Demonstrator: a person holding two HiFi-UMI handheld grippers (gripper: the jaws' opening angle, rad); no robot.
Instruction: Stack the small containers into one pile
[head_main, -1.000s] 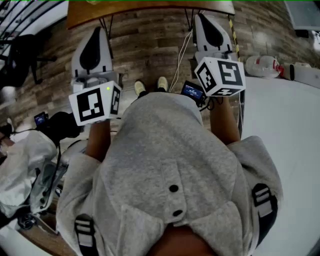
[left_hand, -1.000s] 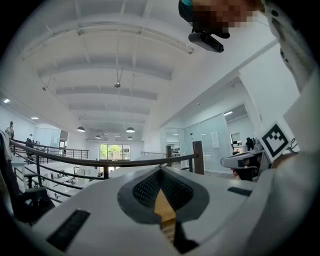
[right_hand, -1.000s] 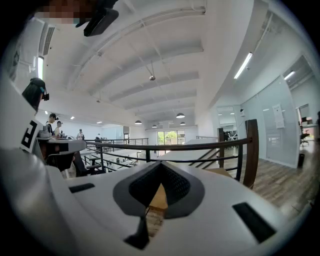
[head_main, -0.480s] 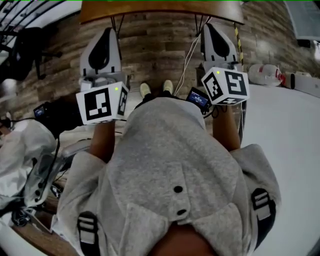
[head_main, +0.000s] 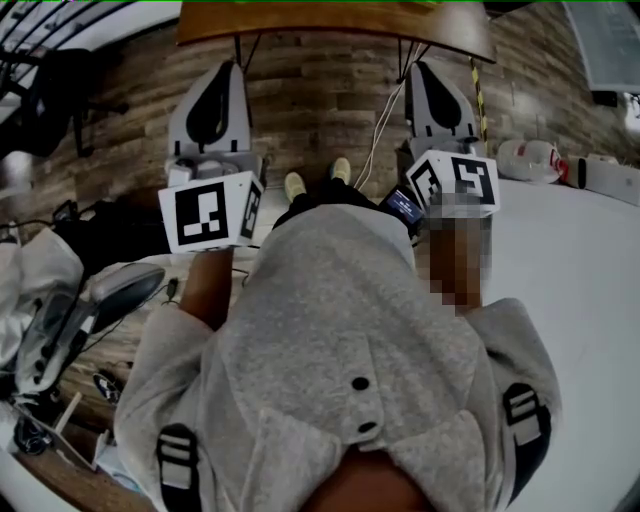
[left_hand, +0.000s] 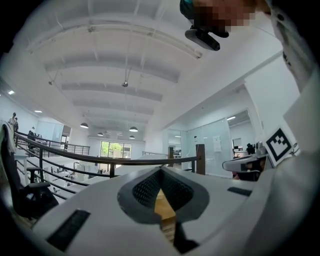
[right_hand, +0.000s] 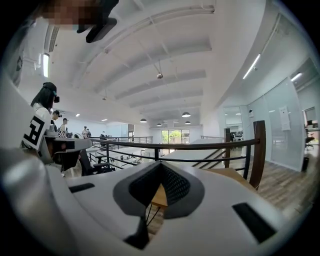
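Head view: the left hand-held gripper (head_main: 225, 72) and the right hand-held gripper (head_main: 428, 72) both point to 12 o'clock, well apart from each other, their tips just short of the near edge of the wooden tabletop (head_main: 330, 18), which runs along the frame at 12 o'clock. Between them lies bare plank floor (head_main: 310, 110) with a cable (head_main: 375, 110) and the person's shoes (head_main: 315, 180). At 9 o'clock, bags and gear (head_main: 50, 300) crowd the floor; at 3 o'clock, a pale floor (head_main: 570, 270) lies open.

Left gripper view: the left hand-held gripper (left_hand: 161, 170) has its jaws together, holding nothing; a sliver of tabletop (left_hand: 164, 205) shows through the gap below the pads. A dark railing (left_hand: 100, 160) crosses at mid-height, with open hall beyond.

Right gripper view: the right hand-held gripper (right_hand: 161, 164) is likewise closed and empty. The tabletop corner (right_hand: 225, 173) sits at 3 o'clock of the jaws, against a railing (right_hand: 200, 145).

No view shows the small containers.
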